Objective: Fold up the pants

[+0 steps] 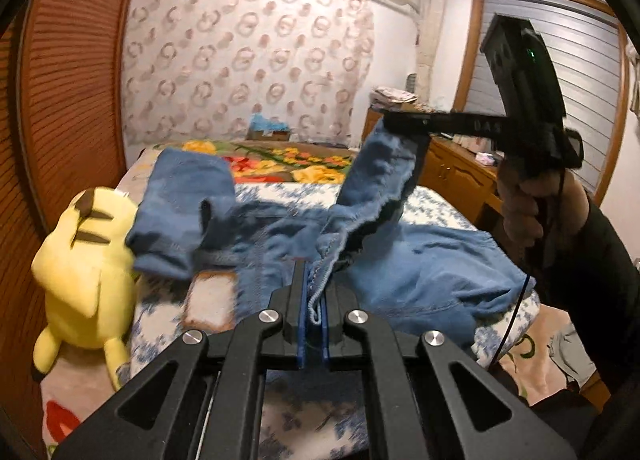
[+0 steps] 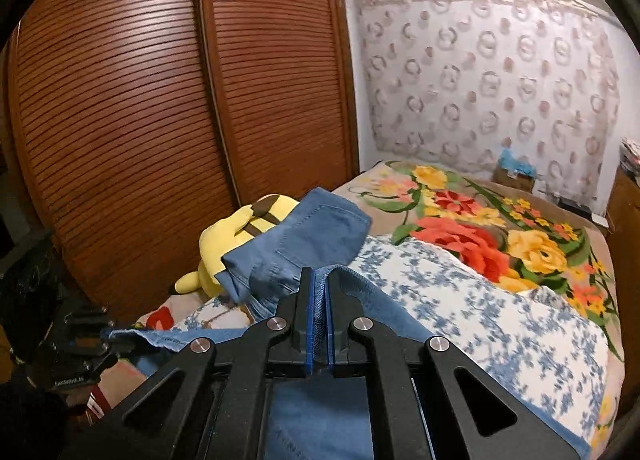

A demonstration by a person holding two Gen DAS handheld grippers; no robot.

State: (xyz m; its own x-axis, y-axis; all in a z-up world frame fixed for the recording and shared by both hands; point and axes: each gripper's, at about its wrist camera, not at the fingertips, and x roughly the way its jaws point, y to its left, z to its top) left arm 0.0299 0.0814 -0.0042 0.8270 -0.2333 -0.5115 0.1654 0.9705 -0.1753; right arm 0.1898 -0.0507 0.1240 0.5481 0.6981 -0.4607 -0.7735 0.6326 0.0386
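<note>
Blue denim pants (image 1: 420, 272) lie rumpled across the bed, one leg end folded over at the far left. My left gripper (image 1: 314, 284) is shut on a frayed edge of the denim, lifted off the bed. My right gripper (image 1: 390, 119), held by a person's hand (image 1: 532, 203), is higher up on the right and pulls another part of the pants upward. In the right wrist view, the right gripper (image 2: 320, 274) is shut on a denim edge, with the pants (image 2: 320, 227) draped beyond it. The left gripper (image 2: 108, 334) shows at the lower left, pinching the frayed hem.
A yellow plush toy (image 1: 88, 268) lies at the bed's left side, touching the folded leg. A floral blanket (image 1: 288, 163) covers the far bed and a blue-white sheet (image 2: 460, 300) the near part. Louvred wardrobe doors (image 2: 160, 99) stand left; a wooden dresser (image 1: 460, 175) right.
</note>
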